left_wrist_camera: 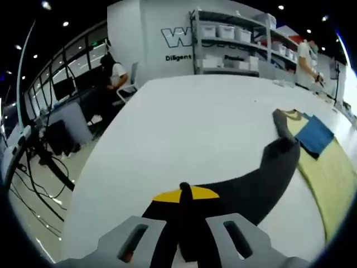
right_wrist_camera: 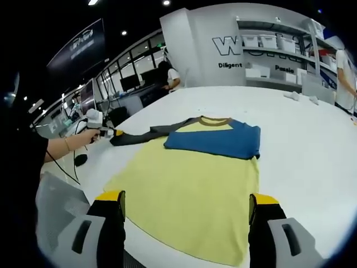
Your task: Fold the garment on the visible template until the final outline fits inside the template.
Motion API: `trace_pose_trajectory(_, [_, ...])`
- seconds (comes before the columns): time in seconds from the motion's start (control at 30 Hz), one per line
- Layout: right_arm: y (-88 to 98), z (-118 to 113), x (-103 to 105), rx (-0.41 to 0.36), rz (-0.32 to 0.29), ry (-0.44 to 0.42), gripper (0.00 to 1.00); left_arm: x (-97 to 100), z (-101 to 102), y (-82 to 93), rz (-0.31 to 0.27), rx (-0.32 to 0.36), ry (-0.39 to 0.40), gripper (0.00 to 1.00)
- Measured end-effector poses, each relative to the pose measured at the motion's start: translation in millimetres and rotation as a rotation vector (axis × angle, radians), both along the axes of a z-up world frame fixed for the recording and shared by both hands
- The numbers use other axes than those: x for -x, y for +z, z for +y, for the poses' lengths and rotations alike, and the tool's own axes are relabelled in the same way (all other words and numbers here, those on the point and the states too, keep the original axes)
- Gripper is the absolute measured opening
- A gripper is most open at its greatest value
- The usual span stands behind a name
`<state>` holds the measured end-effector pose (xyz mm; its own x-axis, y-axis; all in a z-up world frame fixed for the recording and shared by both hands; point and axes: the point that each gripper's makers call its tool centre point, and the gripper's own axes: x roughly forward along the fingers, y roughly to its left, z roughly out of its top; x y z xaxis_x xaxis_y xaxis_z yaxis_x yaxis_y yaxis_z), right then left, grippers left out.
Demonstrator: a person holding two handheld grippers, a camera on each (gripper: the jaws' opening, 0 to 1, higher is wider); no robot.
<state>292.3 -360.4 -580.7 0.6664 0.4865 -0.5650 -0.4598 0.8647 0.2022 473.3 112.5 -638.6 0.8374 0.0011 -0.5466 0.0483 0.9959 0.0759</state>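
The fingers [left_wrist_camera: 164,240] of the left gripper [left_wrist_camera: 186,237] are clenched on the yellow-banded cuff of the dark grey sleeve [left_wrist_camera: 268,178]. From the cuff the sleeve runs away over the white worktop [left_wrist_camera: 184,128] to the body of the garment. In the right gripper view the same gripper [right_wrist_camera: 106,133] is held by a person's hand [right_wrist_camera: 89,137] at the far left, with the sleeve [right_wrist_camera: 142,134] stretched out flat from it.

The right gripper [right_wrist_camera: 186,223] has its fingers [right_wrist_camera: 111,223] released and wide apart, with nothing between them. They hover just above the near hem of the garment.

The garment is a pale yellow long-sleeved shirt [right_wrist_camera: 195,190] with a brown collar [right_wrist_camera: 215,120]. It lies flat on the worktop, hem toward the right gripper. The other sleeve, a blue one [right_wrist_camera: 217,140], is already folded across the chest, just below the collar. I cannot tell where the template is; no outline is visible around the shirt.

Behind the worktop stands a white wall with dark lettering [right_wrist_camera: 234,44] and grey shelves with white boxes [left_wrist_camera: 234,42]. A person sits at a desk [left_wrist_camera: 114,75] at the far left, and another person stands at the right [right_wrist_camera: 346,67].
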Motion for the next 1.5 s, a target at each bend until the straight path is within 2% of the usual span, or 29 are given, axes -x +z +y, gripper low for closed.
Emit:
trace_pose_trajectory(0.13, [-3.2, 4.2, 1.7, 0.007, 0.004, 0.016, 0.93, -6.6, 6.1, 27.8, -0.072, 0.044, 0.012, 0.07])
trace_pose_trajectory(0.23, [-4.6, 3.9, 1.4, 0.009, 0.006, 0.014, 0.93, -15.0, 14.6, 39.4, -0.101, 0.053, 0.027, 0.07])
trace_pose_trajectory(0.33, [-6.2, 3.0, 1.5, 0.016, 0.010, 0.013, 0.93, -23.3, 23.7, 43.5, -0.122, 0.074, 0.065, 0.07])
trace_pose_trajectory(0.43, [-7.8, 1.4, 1.3, 0.024, 0.015, 0.011, 0.94, -30.6, 30.4, 40.9, -0.130, 0.144, 0.122, 0.07])
trace_pose_trajectory(0.5, [-8.2, 0.0, 0.8, 0.029, 0.016, 0.010, 0.94, -35.4, 37.1, 35.3, -0.129, 0.215, 0.176, 0.07])
trace_pose_trajectory(0.63, [-7.7, -3.3, -1.2, 0.035, 0.015, -0.001, 0.94, -45.4, 47.6, 23.6, -0.116, 0.198, 0.187, 0.07])
trace_pose_trajectory(0.73, [-8.4, -5.2, -2.2, 0.040, 0.021, -0.007, 0.95, -51.9, 53.5, 15.2, -0.109, 0.232, 0.226, 0.07])
trace_pose_trajectory(0.77, [-8.6, -5.5, -2.5, 0.042, 0.022, -0.007, 0.95, -61.5, 64.1, 6.9, -0.110, 0.230, 0.239, 0.07])
trace_pose_trajectory(0.93, [-9.4, -4.2, -2.0, 0.042, 0.032, -0.006, 0.98, -62.9, 81.4, -1.9, -0.095, 0.198, 0.299, 0.07])
trace_pose_trajectory(1.13, [-13.4, -3.3, -1.3, 0.055, 0.044, -0.005, 0.99, -49.1, 97.3, -16.5, -0.037, 0.154, 0.356, 0.07])
trace_pose_trajectory(1.2, [-12.7, -2.3, -1.4, 0.058, 0.042, -0.002, 0.99, -44.8, 98.8, -17.4, -0.032, 0.160, 0.364, 0.07])
trace_pose_trajectory(1.33, [-11.2, -1.6, -2.2, 0.055, 0.038, -0.004, 0.99, -37.7, 98.2, -22.5, 0.002, 0.149, 0.370, 0.07])
trace_pose_trajectory(1.4, [-10.9, -1.1, -1.5, 0.059, 0.037, -0.001, 0.99, -38.4, 95.6, -29.9, 0.034, 0.154, 0.339, 0.07])
trace_pose_trajectory(1.43, [-11.0, -0.8, -1.1, 0.059, 0.038, 0.000, 0.99, -37.8, 93.4, -26.6, 0.034, 0.151, 0.316, 0.08])
trace_pose_trajectory(1.5, [-11.1, -0.3, -0.3, 0.059, 0.039, 0.002, 0.99, -39.9, 93.3, -19.0, -0.015, 0.112, 0.265, 0.13])
